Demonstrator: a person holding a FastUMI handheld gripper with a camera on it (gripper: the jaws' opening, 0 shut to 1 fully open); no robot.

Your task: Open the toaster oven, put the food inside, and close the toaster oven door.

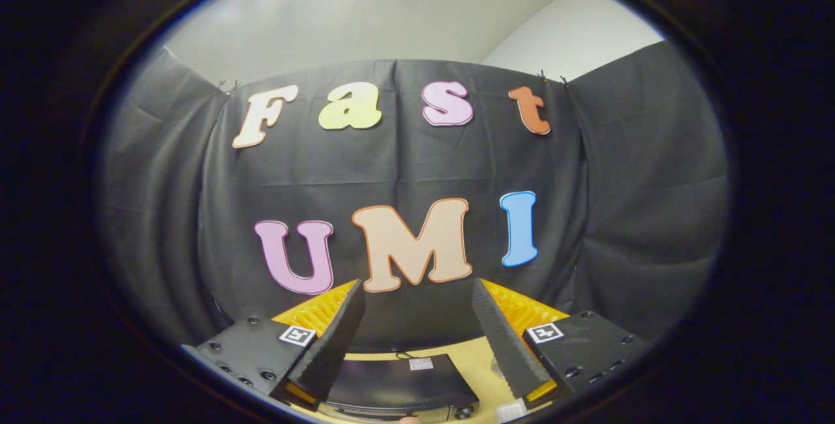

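- We see the gripper [417,293] raised high and aimed at the booth's black cloth wall [620,215], its two ridged fingers [336,339] spread wide apart.
- We find nothing between the fingers; they are released and touch no object, with only the cloth wall and a strip of table showing in the gap.
- We see a square black-and-white marker tag [297,335] on the block behind the left finger, and a matching one on the block behind the right finger.
- We see the task's thing, a dark, glossy, box-shaped toaster oven [398,381], well below the fingers, its flat top facing up and lying mostly between the two finger bases.
- We note a small pale sticker [421,364] on the oven's top near its far edge.
- We see the oven resting on a light wooden table [473,352], which runs back to the foot of the cloth wall.
- We cannot tell whether the oven's door is open or closed, since its front is hidden.
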